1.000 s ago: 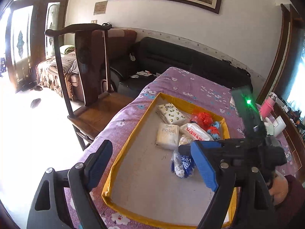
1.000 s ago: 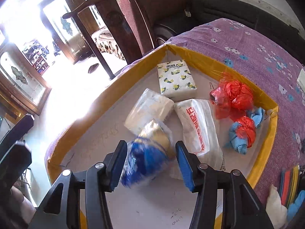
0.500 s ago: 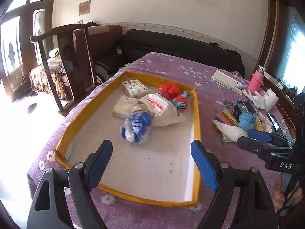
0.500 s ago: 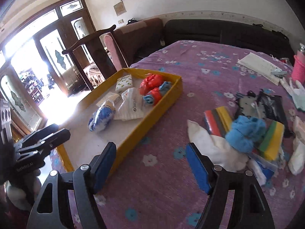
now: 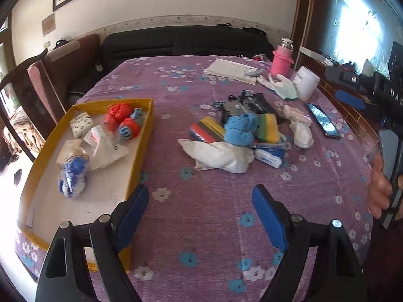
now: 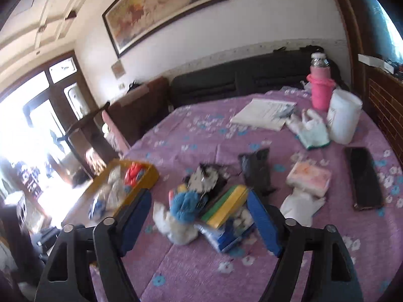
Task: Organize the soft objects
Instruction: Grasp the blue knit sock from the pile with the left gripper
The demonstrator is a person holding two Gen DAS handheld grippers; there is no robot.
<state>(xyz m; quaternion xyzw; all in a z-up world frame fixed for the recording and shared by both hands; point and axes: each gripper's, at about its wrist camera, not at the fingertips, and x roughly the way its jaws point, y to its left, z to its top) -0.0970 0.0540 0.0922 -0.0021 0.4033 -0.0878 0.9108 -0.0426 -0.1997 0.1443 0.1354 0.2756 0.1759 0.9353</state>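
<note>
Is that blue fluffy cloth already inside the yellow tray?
No, the blue cloth lies on the pile on the purple tablecloth, apart from the yellow tray.

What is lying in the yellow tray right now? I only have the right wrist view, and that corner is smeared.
Observer: In the left wrist view the yellow tray holds a blue-and-white packet at its near end, with white packs and red bundles behind it.
Operator: Is the left gripper carrying anything?
Observer: No. The left gripper is open, and only the purple tablecloth shows between its fingers.
</note>
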